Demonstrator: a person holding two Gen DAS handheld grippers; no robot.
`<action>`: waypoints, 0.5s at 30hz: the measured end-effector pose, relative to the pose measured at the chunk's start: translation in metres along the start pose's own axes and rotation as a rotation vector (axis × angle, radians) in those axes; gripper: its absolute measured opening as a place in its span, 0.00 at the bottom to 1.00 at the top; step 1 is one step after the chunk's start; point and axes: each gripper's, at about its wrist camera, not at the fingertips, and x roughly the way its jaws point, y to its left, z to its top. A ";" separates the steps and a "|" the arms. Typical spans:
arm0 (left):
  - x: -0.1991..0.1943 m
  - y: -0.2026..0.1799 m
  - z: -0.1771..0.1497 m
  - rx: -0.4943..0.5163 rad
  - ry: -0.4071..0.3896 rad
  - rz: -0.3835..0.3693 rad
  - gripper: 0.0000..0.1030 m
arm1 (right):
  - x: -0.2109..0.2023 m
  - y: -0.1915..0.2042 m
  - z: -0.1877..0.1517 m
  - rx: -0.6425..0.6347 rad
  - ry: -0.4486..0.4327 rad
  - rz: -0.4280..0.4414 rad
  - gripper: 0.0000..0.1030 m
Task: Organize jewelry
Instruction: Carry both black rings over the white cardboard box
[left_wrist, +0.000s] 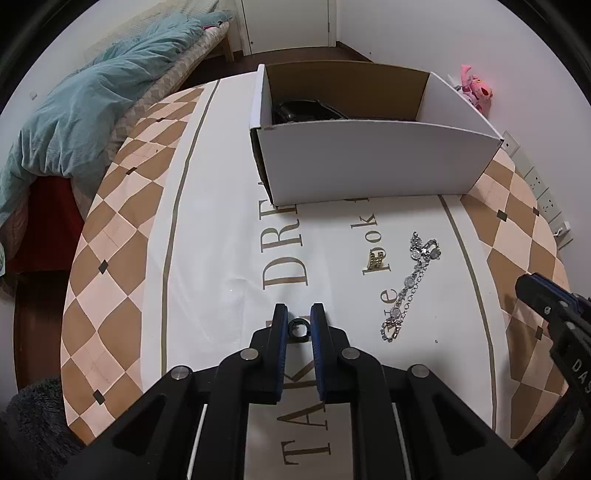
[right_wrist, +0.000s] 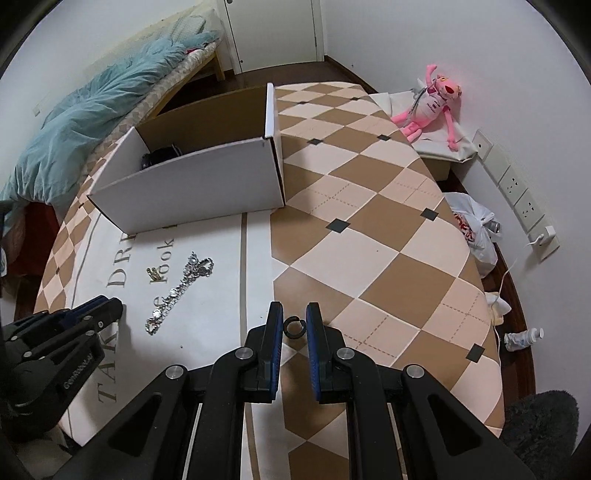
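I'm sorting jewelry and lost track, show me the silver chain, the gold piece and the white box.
silver chain (left_wrist: 408, 286), left wrist view, middle of its length
gold piece (left_wrist: 376, 259), left wrist view, its centre
white box (right_wrist: 192, 192), right wrist view, bare front wall

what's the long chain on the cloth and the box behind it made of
Long chain: looks like silver-toned metal set with clear stones; it glints and shows linked loops and round sparkling discs. Whether real silver or plated, the look leaves open.
Box: seems to be corrugated cardboard, matte white outside and raw brown inside, with folded corner flaps.
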 end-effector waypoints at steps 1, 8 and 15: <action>-0.002 0.000 0.000 -0.003 -0.001 -0.005 0.10 | -0.003 0.000 0.001 0.003 -0.007 0.004 0.13; -0.035 0.003 0.015 -0.022 -0.042 -0.062 0.10 | -0.029 0.004 0.027 0.028 -0.058 0.074 0.13; -0.071 0.006 0.086 -0.054 -0.089 -0.194 0.10 | -0.040 0.011 0.104 0.037 -0.087 0.215 0.13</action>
